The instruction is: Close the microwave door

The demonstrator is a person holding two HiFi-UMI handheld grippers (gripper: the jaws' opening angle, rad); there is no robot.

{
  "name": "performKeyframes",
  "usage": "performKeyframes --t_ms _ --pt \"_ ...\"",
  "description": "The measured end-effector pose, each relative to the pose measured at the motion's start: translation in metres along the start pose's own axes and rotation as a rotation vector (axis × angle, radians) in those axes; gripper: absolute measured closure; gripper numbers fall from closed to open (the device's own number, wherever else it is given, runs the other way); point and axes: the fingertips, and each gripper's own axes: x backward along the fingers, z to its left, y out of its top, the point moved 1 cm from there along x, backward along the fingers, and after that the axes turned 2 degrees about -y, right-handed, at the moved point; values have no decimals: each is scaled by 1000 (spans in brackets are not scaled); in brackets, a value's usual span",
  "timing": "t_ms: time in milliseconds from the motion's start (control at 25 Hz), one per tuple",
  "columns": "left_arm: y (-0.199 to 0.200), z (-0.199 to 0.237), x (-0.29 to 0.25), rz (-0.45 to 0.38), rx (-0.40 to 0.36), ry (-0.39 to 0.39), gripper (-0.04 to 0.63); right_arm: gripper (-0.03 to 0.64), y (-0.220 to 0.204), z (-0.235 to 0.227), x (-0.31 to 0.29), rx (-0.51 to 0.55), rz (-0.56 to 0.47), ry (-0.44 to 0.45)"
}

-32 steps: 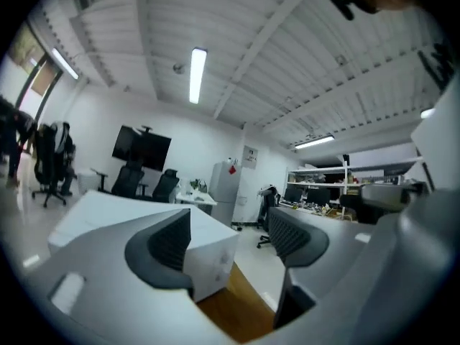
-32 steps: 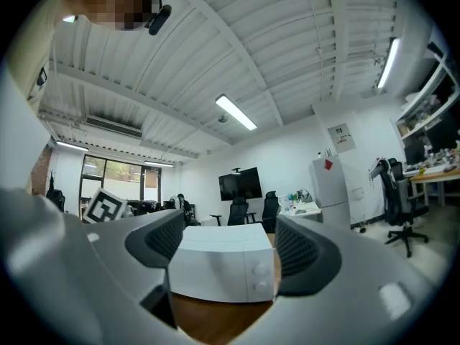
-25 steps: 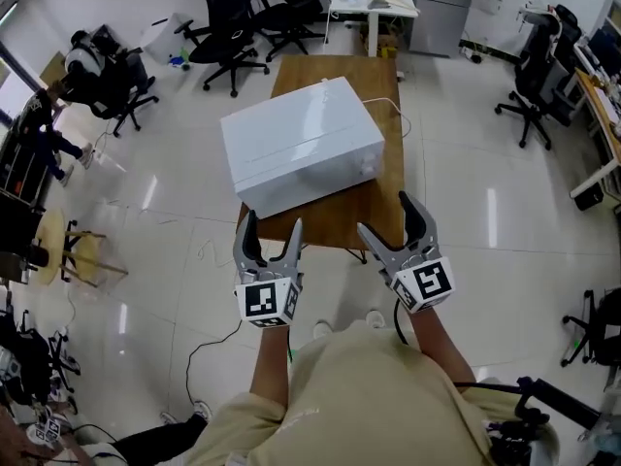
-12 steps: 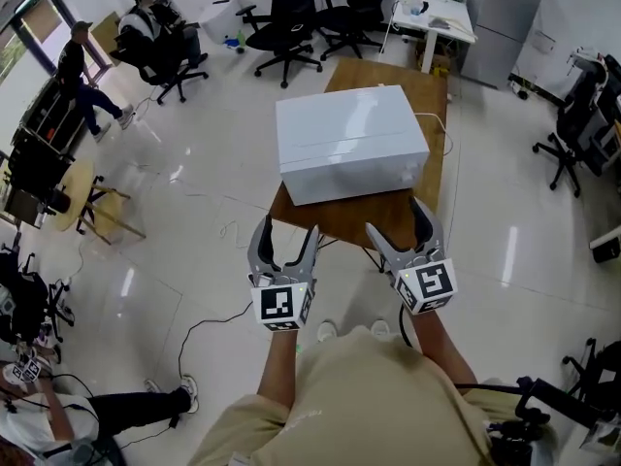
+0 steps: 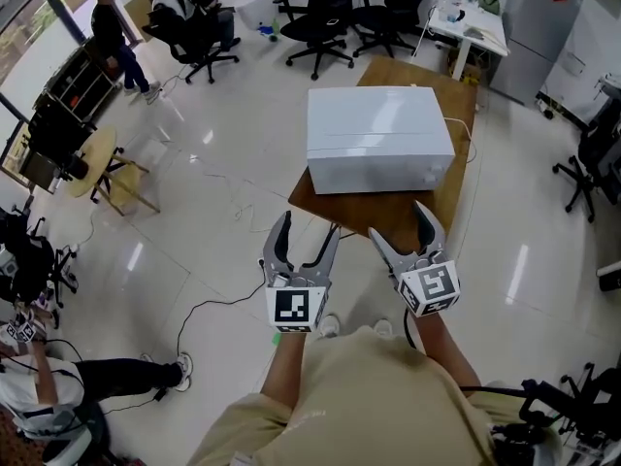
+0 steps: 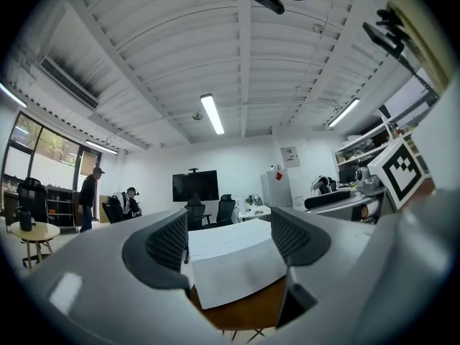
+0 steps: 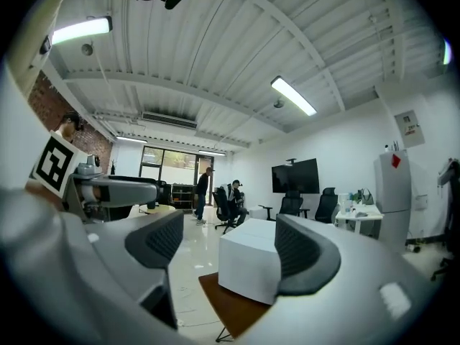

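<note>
We note a large office room with a floor [image 5: 223, 192] of glossy pale tiles that mirror the ceiling lights. Black swivel chairs [image 5: 325, 8] on castor bases stand at the far side, near a white desk [image 5: 475, 22]. A small round table [image 5: 82, 163] stands at the left, and a thin dark cable [image 5: 209, 309] trails across the tiles.

The microwave [image 5: 378, 139] sits on a rectangular wooden table [image 5: 388, 223] with a smooth brown top, just ahead of both grippers. It is a plain white box with flat, lightly glossy panels and square edges.

The left gripper [image 5: 309, 226] is held short of the table's near edge, jaws spread apart with nothing clamped. The right gripper [image 5: 398, 221] is held alongside it, jaws likewise spread and empty. The jaw pads are dark and finely ribbed.
</note>
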Motion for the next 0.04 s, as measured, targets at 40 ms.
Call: performKeyframes --t_ms 40 --pt "-2 0 1 19 7 2 252 229 3 3 -2 10 -6 11"
